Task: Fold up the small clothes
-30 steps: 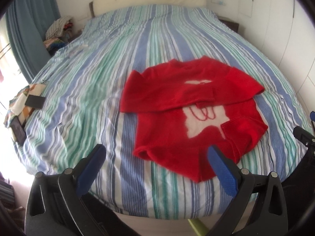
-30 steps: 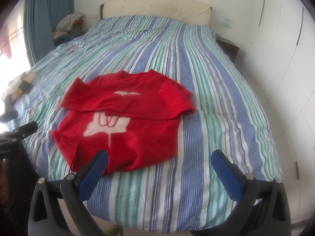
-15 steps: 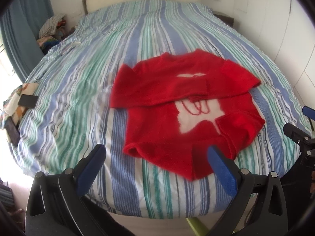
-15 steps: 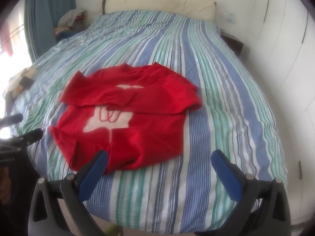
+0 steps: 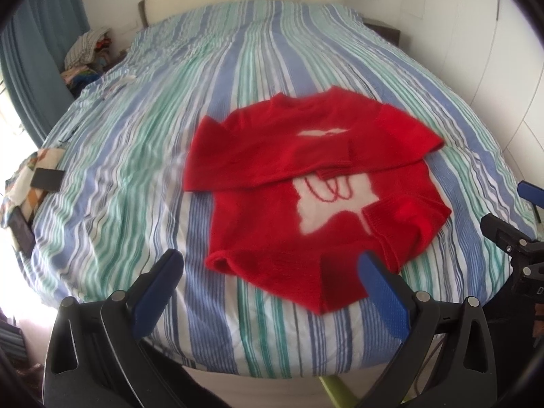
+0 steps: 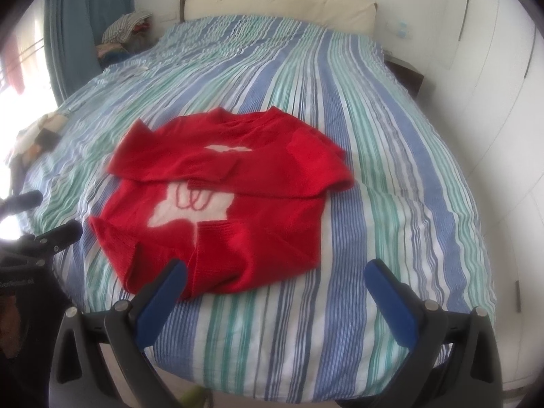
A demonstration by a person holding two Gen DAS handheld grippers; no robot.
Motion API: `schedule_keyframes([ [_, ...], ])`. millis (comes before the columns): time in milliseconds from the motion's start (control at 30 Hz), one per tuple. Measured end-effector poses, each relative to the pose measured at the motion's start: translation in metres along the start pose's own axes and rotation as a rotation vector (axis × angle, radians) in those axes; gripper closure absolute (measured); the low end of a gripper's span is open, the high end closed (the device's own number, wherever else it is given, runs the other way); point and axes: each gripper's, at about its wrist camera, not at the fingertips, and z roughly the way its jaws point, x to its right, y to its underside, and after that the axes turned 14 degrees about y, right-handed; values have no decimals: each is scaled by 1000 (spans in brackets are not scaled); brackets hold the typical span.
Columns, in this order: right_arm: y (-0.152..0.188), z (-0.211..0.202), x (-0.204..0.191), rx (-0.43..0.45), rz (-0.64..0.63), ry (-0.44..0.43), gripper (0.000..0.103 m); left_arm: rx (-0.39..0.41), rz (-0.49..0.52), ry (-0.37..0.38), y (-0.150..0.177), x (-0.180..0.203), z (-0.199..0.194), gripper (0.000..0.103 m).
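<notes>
A small red sweater (image 5: 306, 183) with a white patch on the chest lies on the striped bed, both sleeves folded across its front. It also shows in the right wrist view (image 6: 224, 197). My left gripper (image 5: 268, 282) is open and empty, hovering over the sweater's near hem at the foot of the bed. My right gripper (image 6: 275, 289) is open and empty, just right of the hem's near corner. The right gripper's fingers also show at the right edge of the left wrist view (image 5: 503, 234).
The blue, green and white striped bed (image 5: 142, 142) fills both views. A pile of clothes (image 5: 86, 51) sits beside the headboard at far left. A patterned cloth with a dark phone-like object (image 5: 40, 176) lies at the bed's left edge. White wardrobe doors (image 6: 503, 78) stand on the right.
Both grippers have moved forward toward the bed; the sweater looks nearer and larger. The sweater itself has not moved. Both stay open.
</notes>
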Motion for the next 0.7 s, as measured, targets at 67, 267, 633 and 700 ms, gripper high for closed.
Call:
schedule_keyframes([
  [67, -2, -2, -1, 2, -2, -3, 0, -1, 1, -2, 0, 0, 0, 1],
  [267, -5, -7, -3, 7, -14, -8, 0, -3, -1, -6, -1, 1, -1, 1],
  [633, -2, -10, -6, 5, -18, -9, 0, -4, 1, -20, 1, 1, -2, 1],
  [700, -2, -10, -6, 5, -17, -9, 0, -4, 1, -22, 2, 1, -2, 1],
])
